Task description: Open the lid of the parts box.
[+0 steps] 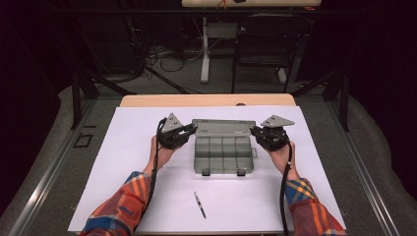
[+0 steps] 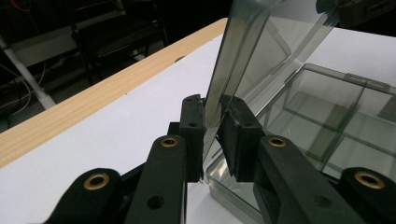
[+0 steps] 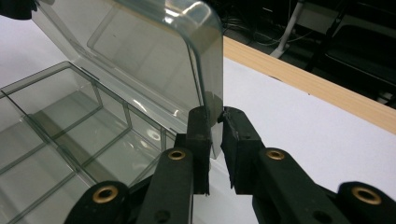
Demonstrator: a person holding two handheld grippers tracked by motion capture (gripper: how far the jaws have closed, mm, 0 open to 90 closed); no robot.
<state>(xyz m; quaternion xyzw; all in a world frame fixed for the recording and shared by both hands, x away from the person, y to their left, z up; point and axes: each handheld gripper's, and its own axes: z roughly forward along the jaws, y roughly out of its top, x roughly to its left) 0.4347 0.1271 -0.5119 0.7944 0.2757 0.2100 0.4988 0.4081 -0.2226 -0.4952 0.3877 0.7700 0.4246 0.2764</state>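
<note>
Both your tools grip the raised lid of the clear box.

Your left tool [image 1: 186,132] is clamped narrow on the left edge of the smoky transparent lid [image 1: 223,127], its pads [image 2: 192,135] pressing either side of the plastic. The compartment box [image 1: 223,156] sits mid-worktop on the white sheet [image 1: 128,147], open, its lid standing nearly upright at the far side. Your right tool [image 1: 256,132] pinches the lid's right edge the same way, jaws narrow on it. A pen [image 1: 199,204] lies on the sheet nearer you, well apart from the box.
</note>
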